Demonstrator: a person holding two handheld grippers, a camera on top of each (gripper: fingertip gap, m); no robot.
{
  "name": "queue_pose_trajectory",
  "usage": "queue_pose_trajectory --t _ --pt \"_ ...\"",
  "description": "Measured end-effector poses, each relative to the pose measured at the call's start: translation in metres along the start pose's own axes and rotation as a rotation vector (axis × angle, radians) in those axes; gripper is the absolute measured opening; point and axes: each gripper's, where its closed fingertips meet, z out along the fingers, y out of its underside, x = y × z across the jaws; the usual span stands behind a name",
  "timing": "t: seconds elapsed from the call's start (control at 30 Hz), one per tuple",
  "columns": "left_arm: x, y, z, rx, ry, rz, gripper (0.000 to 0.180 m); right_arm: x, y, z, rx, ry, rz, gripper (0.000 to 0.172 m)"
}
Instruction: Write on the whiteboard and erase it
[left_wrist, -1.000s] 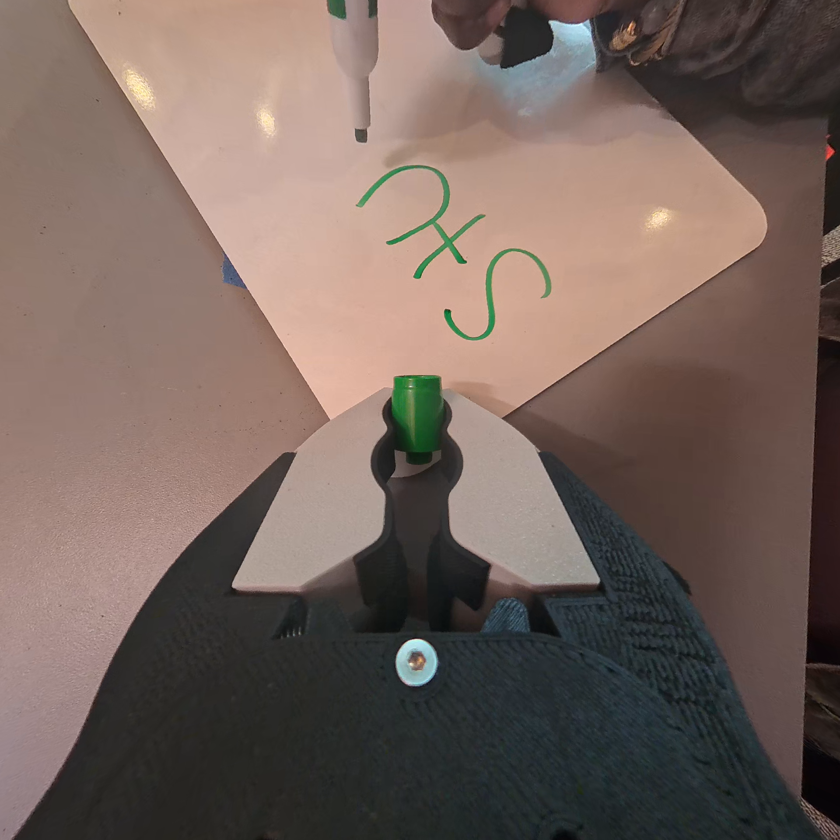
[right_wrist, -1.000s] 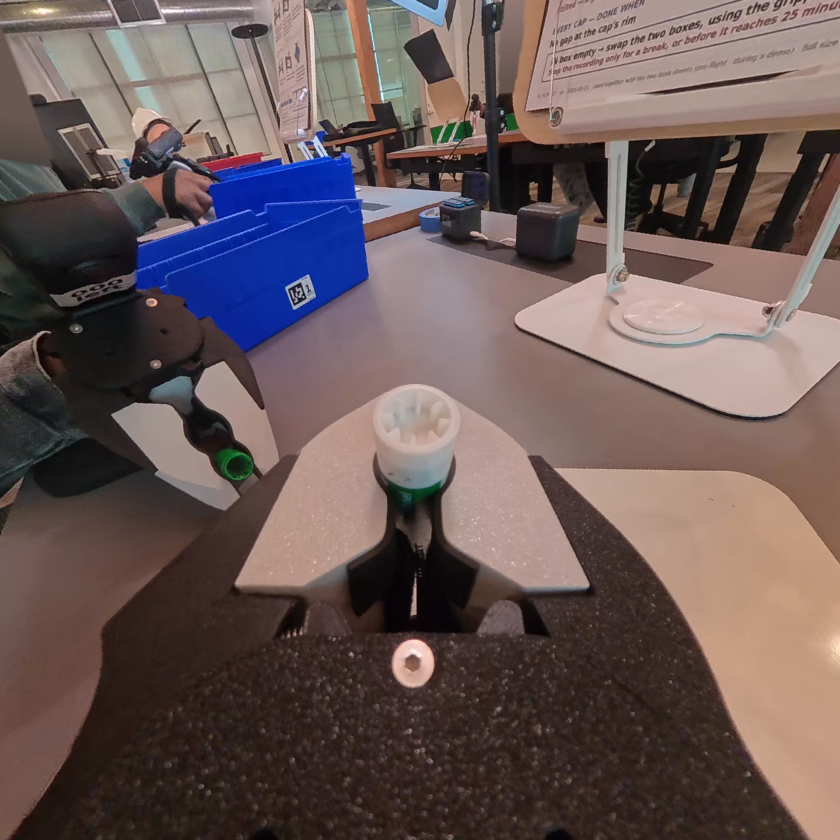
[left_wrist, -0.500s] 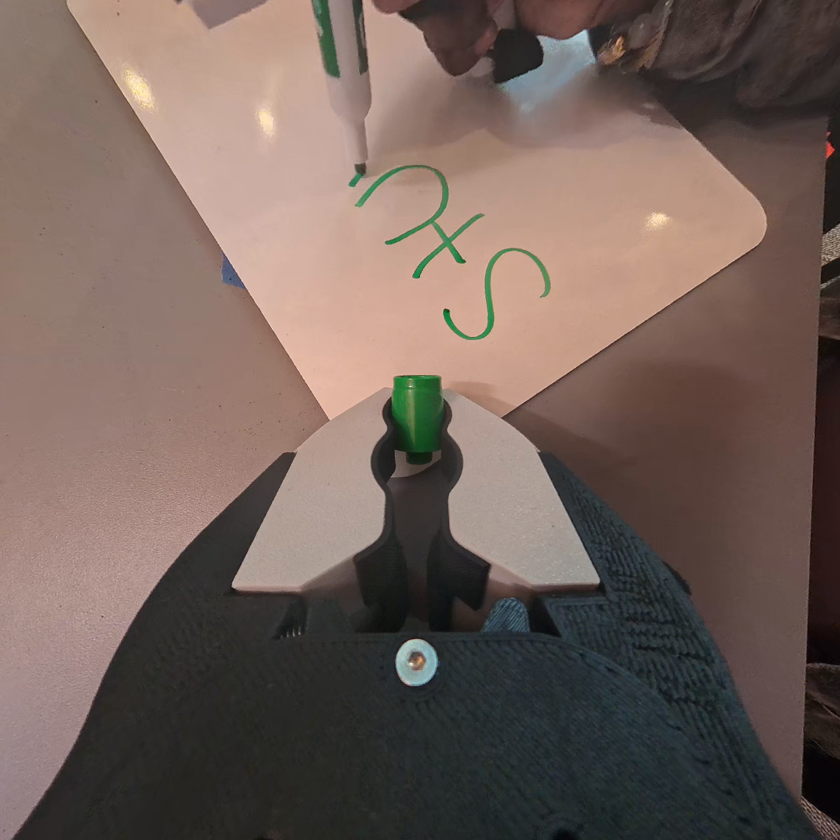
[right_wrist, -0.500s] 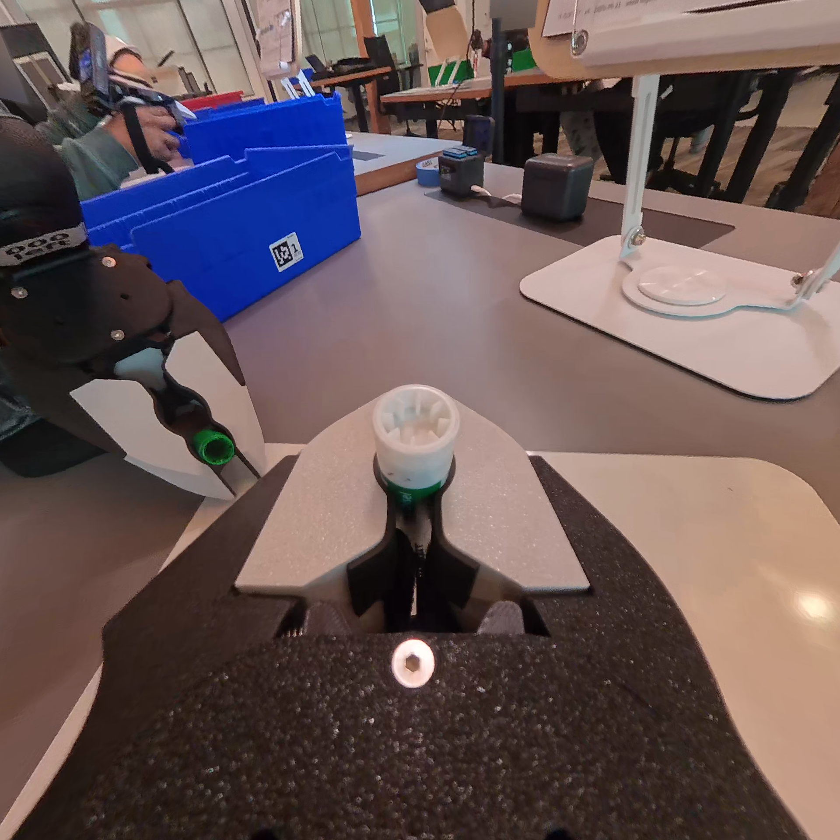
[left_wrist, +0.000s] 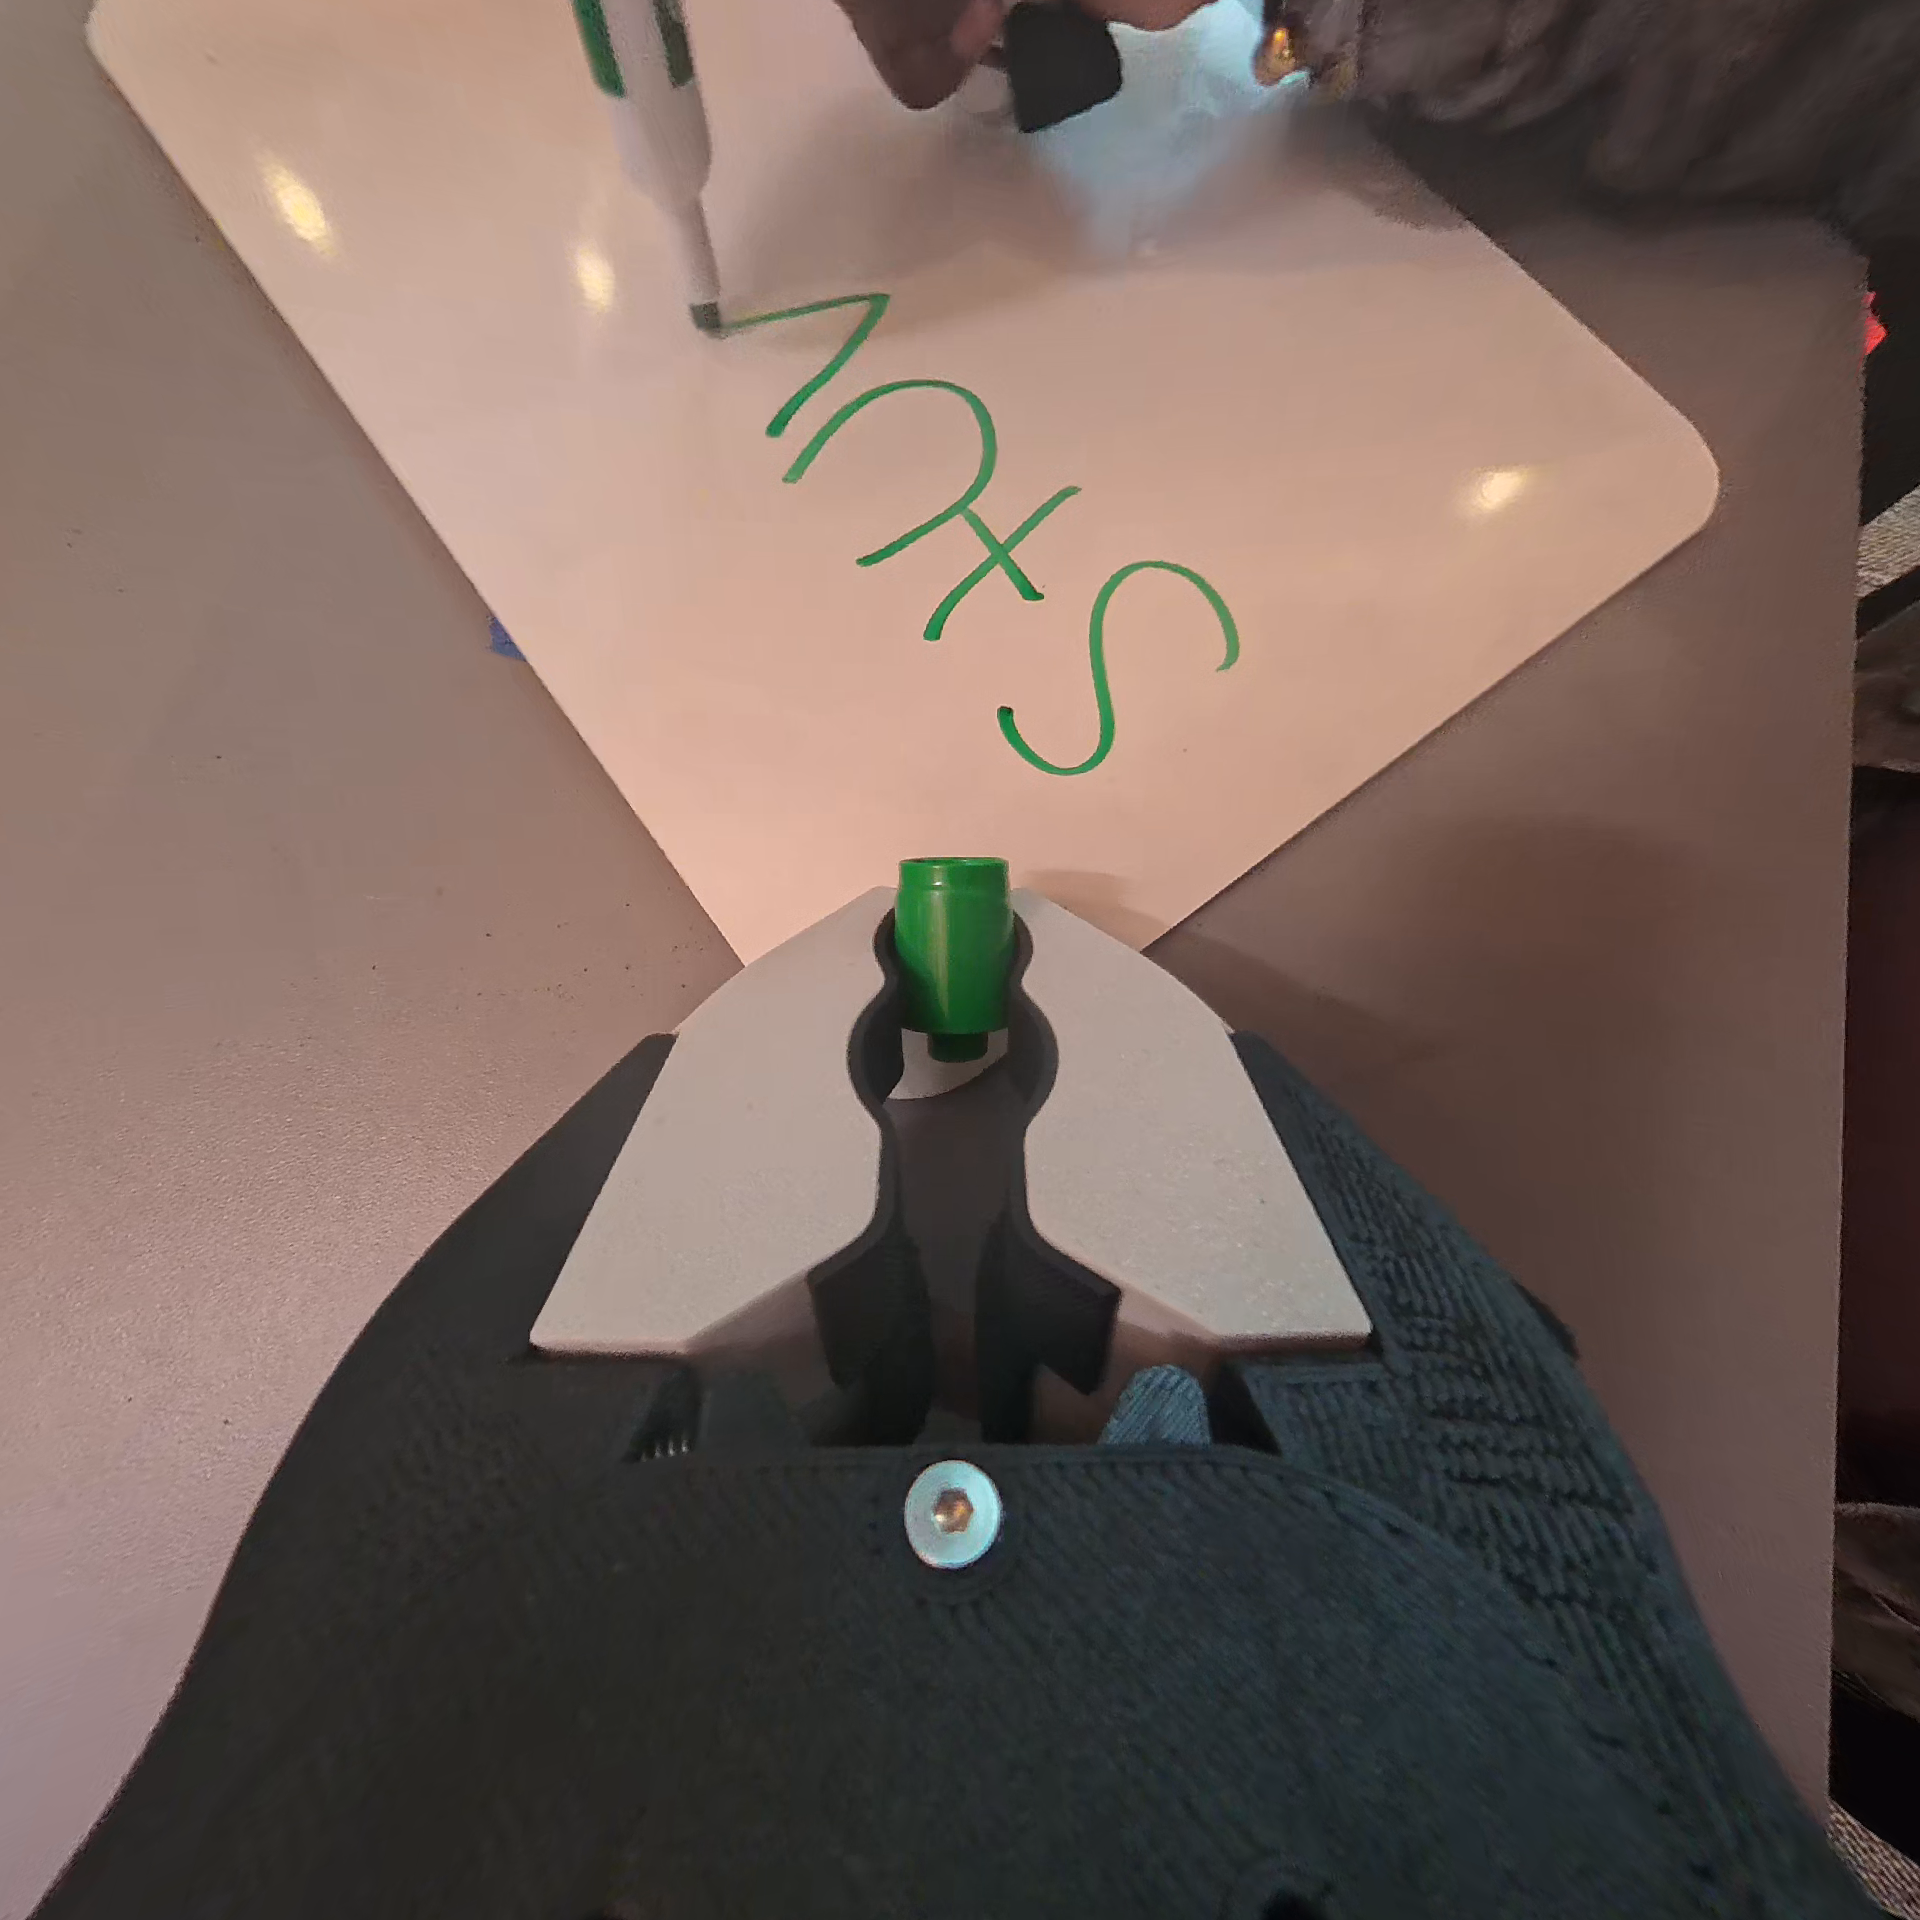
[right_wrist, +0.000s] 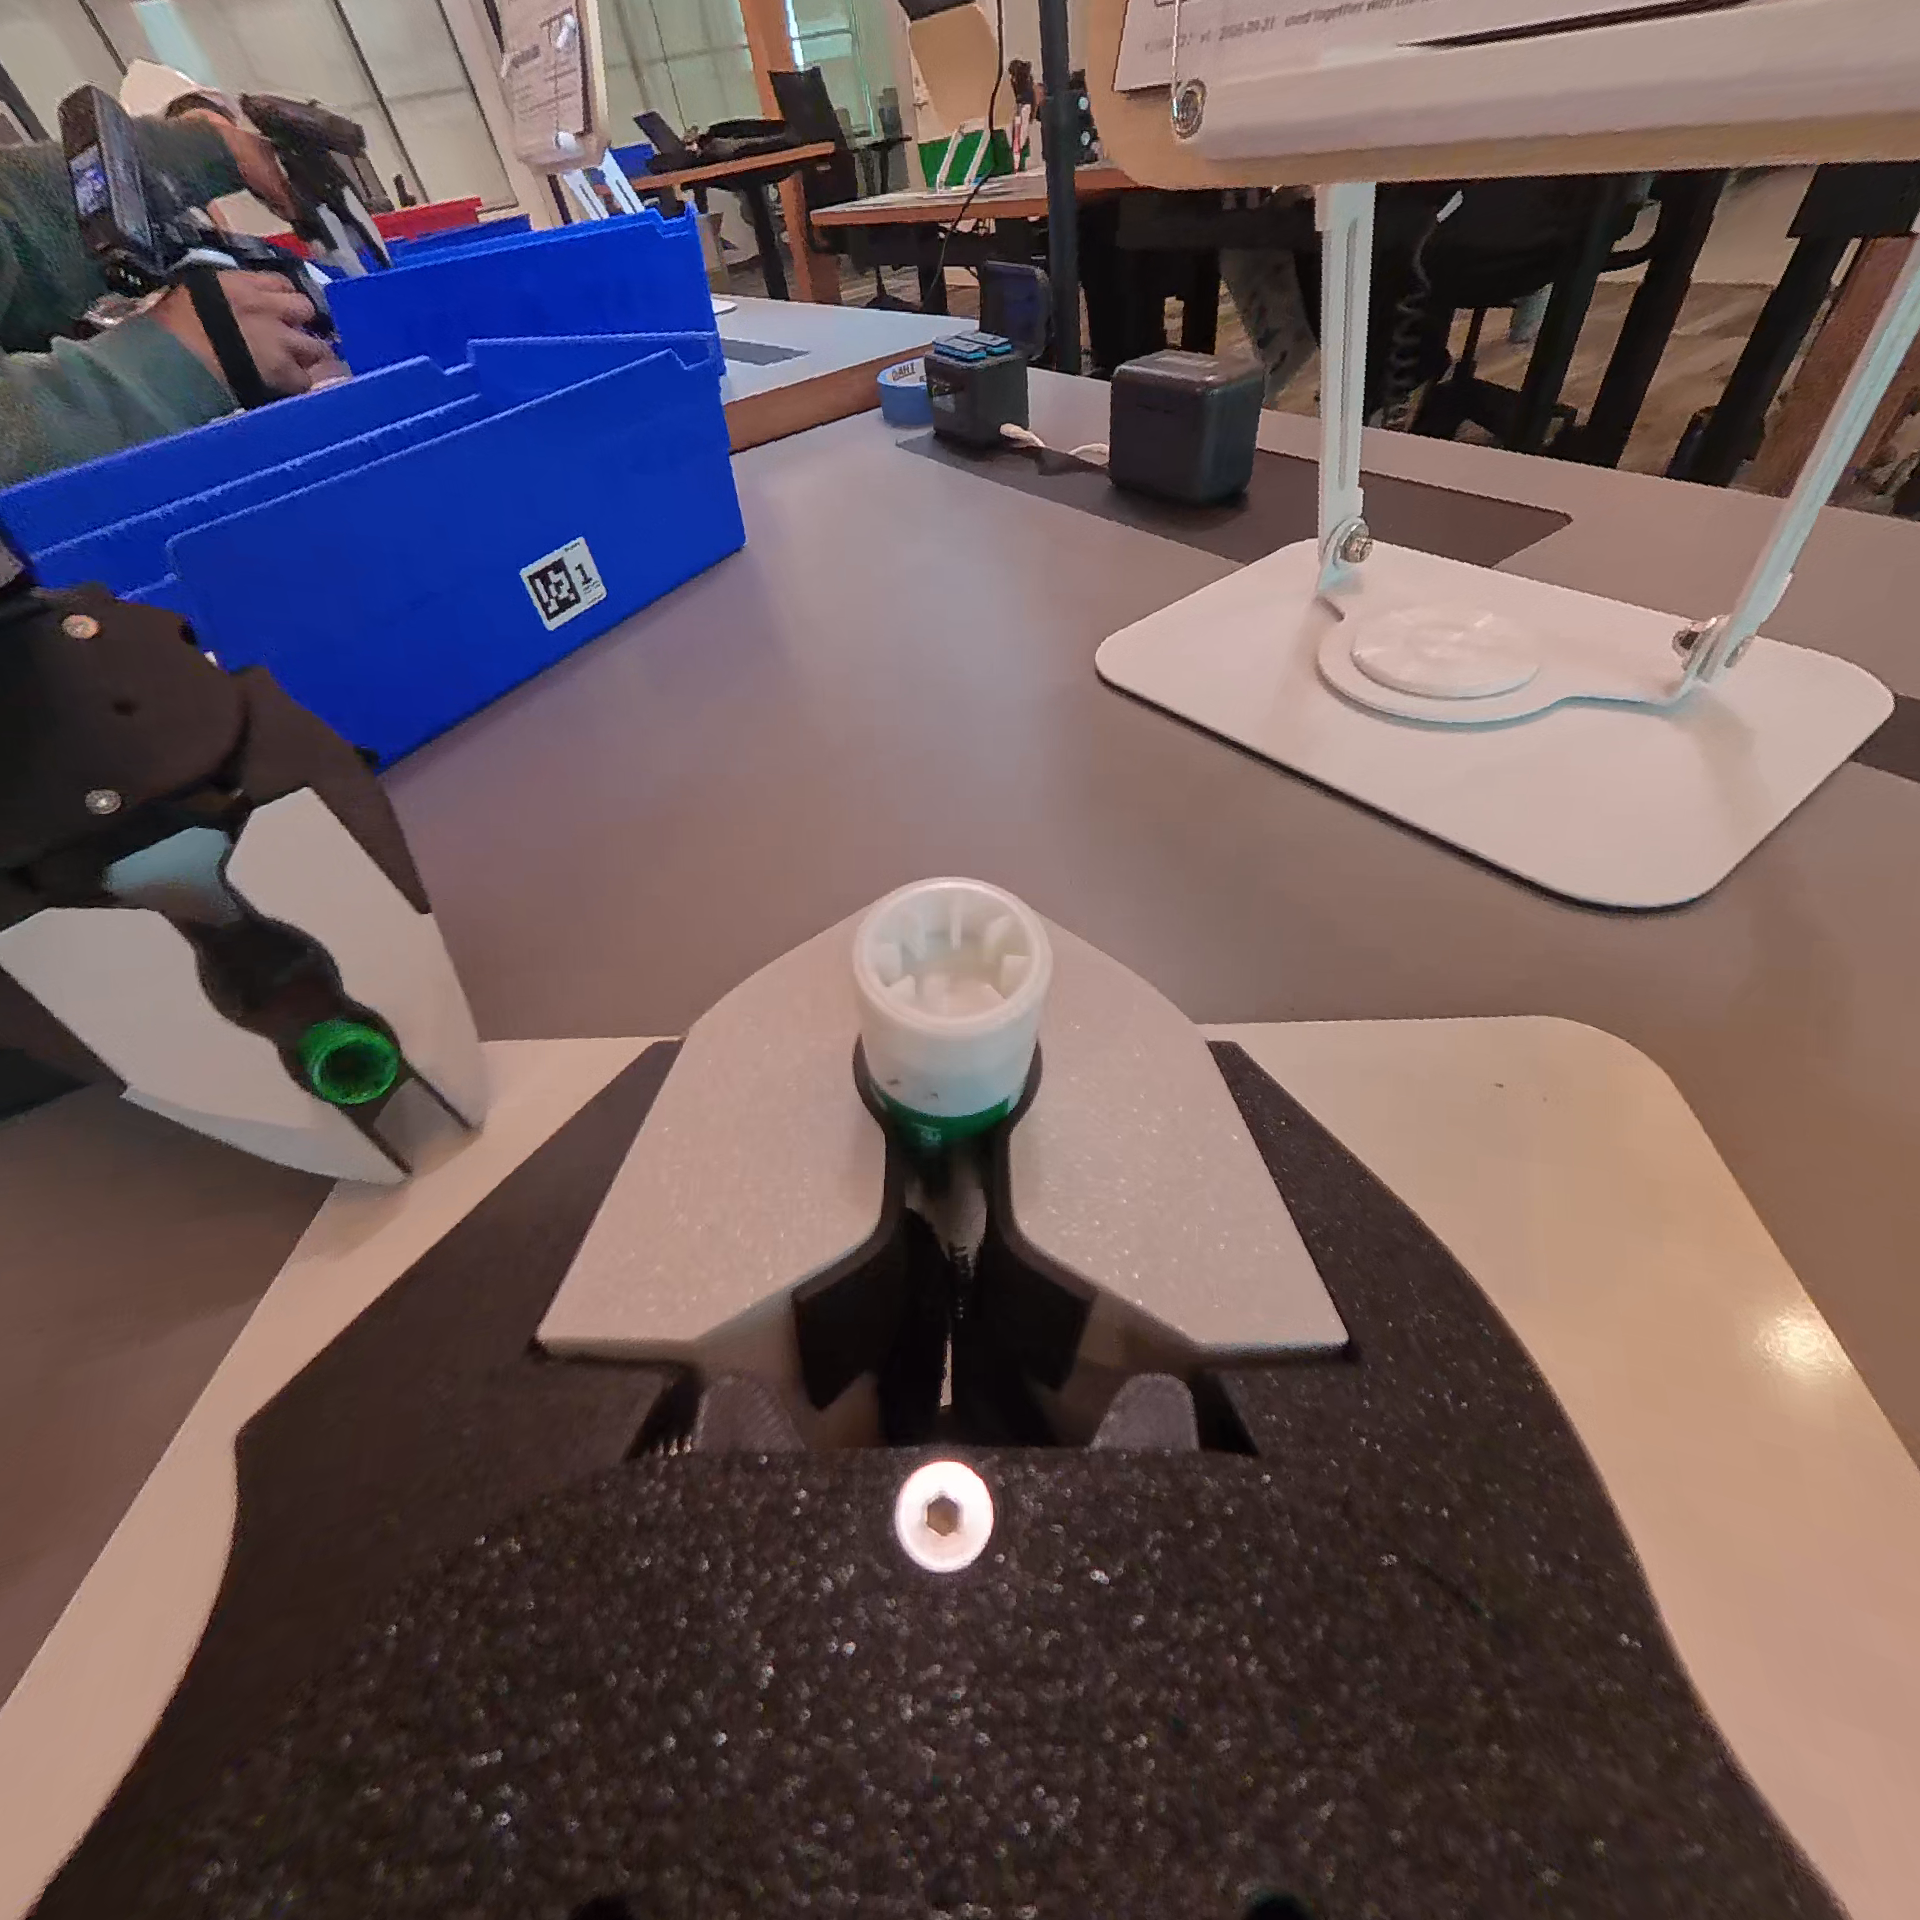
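My left gripper (left_wrist: 952, 940) is shut on a green marker cap (left_wrist: 952, 940), held still over the near corner of the whiteboard (left_wrist: 1351, 343). It also shows at the left of the right wrist view, with the cap (right_wrist: 346, 1060) in its fingers. My right gripper (right_wrist: 948, 997) is shut on a white marker with a green band; its white rear end (right_wrist: 950, 966) sticks up between the fingers. In the left wrist view the marker (left_wrist: 665, 156) stands at the board's far side with its tip touching the board at the end of green writing (left_wrist: 997, 540).
A person's hand and sleeve (left_wrist: 1558, 94) are at the board's far edge. Blue bins (right_wrist: 436, 540) stand at the left of the grey table. A white stand base (right_wrist: 1507, 727) sits at the right, dark boxes (right_wrist: 1184, 426) behind. Another person works at far left. One gripper's finger ends stand about 15 cm off the other's.
The marker came down from above the board, touched it left of the writing and drew a new green stroke joined to the far letter. The left gripper with the cap stayed still.
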Motion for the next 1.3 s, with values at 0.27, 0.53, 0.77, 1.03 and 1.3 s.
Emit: queue_pose_trajectory --t 0.27,0.53,0.77,1.03,1.3 --pt "0.000 0.000 0.000 0.000 0.003 -0.001 0.015 0.011 -0.008 -0.007 0.036 0.015 0.032 0.011" --pt "0.000 0.000 0.000 0.000 0.004 -0.002 0.015 0.016 -0.015 -0.011 0.038 0.017 0.028 0.011" --pt "0.000 0.000 0.000 0.000 0.004 -0.002 0.015 0.014 -0.009 -0.002 0.028 -0.005 0.043 0.011" --pt "0.000 0.000 0.000 0.000 0.005 -0.003 0.015 0.024 0.005 -0.022 -0.035 0.041 0.037 0.011" --pt "0.000 0.000 0.000 0.000 0.007 -0.006 0.015 0.032 0.000 -0.010 -0.022 0.054 0.017 0.011"
